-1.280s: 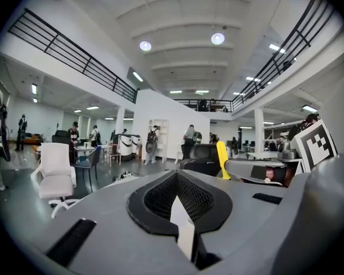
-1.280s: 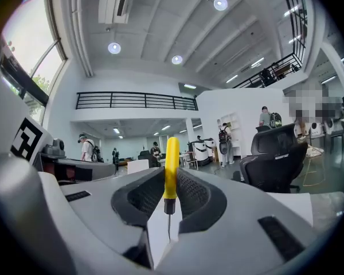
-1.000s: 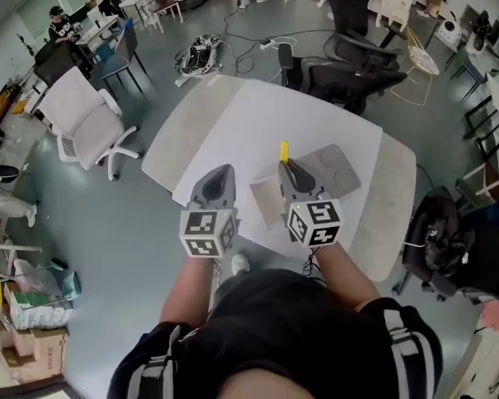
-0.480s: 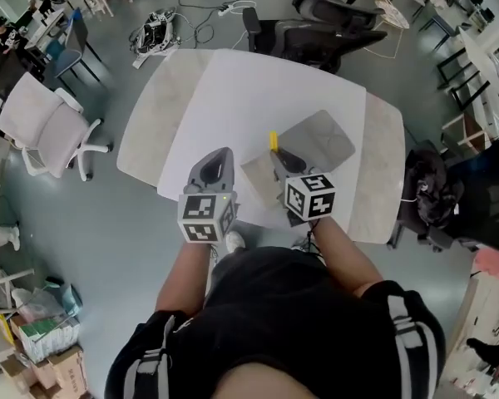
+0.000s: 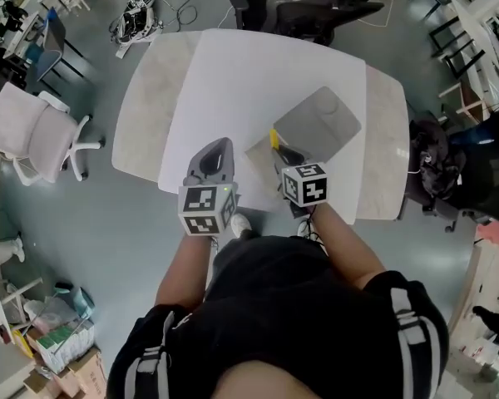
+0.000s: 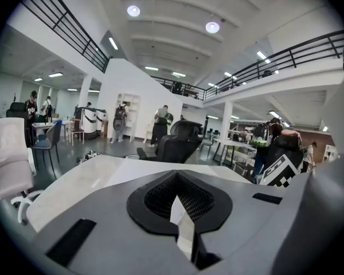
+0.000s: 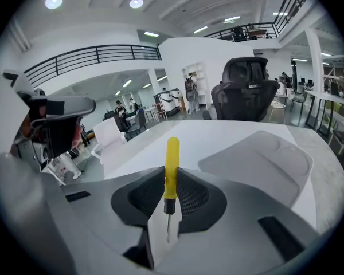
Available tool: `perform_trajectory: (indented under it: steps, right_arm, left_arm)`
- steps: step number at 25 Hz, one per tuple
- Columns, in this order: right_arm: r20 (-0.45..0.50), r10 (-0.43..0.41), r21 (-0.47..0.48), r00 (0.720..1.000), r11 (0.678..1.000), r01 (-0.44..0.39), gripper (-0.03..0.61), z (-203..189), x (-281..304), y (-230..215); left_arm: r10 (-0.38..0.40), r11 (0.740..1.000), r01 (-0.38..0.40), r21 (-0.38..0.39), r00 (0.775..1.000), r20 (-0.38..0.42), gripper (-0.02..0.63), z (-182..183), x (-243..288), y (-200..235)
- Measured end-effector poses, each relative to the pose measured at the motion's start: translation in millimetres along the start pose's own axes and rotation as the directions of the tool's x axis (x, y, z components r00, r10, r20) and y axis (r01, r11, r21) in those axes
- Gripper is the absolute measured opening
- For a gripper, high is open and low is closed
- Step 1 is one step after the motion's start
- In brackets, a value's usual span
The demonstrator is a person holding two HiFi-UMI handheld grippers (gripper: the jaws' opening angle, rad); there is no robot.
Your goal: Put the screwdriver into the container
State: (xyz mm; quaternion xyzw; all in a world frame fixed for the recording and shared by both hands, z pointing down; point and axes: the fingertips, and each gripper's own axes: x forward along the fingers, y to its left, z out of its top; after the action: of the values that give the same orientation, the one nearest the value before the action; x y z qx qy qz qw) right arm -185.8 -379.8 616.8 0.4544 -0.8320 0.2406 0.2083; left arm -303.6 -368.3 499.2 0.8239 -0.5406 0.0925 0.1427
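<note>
The screwdriver (image 7: 171,171) is held in the right gripper (image 7: 173,204). The jaws are closed part-way and pinched on it approx. where the yellow handle meets the metal shaft. The handle is carried out front, past the fingertips, w/ shaft & tip pointed back twd the gripper body. The long axis is thus laid along the gripper's own pointing line, angled down twd the table (image 5: 233,65).

The container (image 5: 320,123), a shallow grey tray, is set on the white table, ahead of the right gripper & off to its right. In the head view the handle end is seen at the tray's near-left edge; height above it can't be told. In the right gripper view the tray's hollow is spread out to the far right of the handle.

The left gripper (image 5: 219,152) is held further left, by the table's near edge. Its jaws are brought together w/ nothing btw them. It is placed further from the container than the right one, so no part in the drop is expected of it.

Judged from this, a short carry to the far right is needed so the whole length is brought over the hollow. As the axis is lined up w/ the gripper, the handle would be entered first. The tilt prob. needs flattening before release, else the tool may be tipped over the rim.
</note>
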Motion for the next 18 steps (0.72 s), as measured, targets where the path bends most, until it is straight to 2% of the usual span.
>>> perform_trajectory:
  steps: [6,13,18]
  right_arm:
    - [-0.073,-0.005,0.063,0.997,0.998,0.01,0.063,-31.8,19.4,-3.3]
    - [-0.166,-0.053,0.055,0.985,0.997,0.063,0.063,-54.7,37.5,-10.0]
    - [-0.257,-0.052,0.065,0.965,0.995,0.071,0.063,-69.0,49.4,-8.6]
  left_arm:
    - [-0.002,1.0,0.002,-0.015,1.0,-0.026,0.006,-12.6,-1.7,12.2]
    - [-0.002,1.0,0.001,-0.017,1.0,-0.031,0.006,-15.2,-4.5,21.4]
    - [-0.002,1.0,0.002,-0.014,0.999,-0.033,0.006,-14.2,-5.4,27.0]
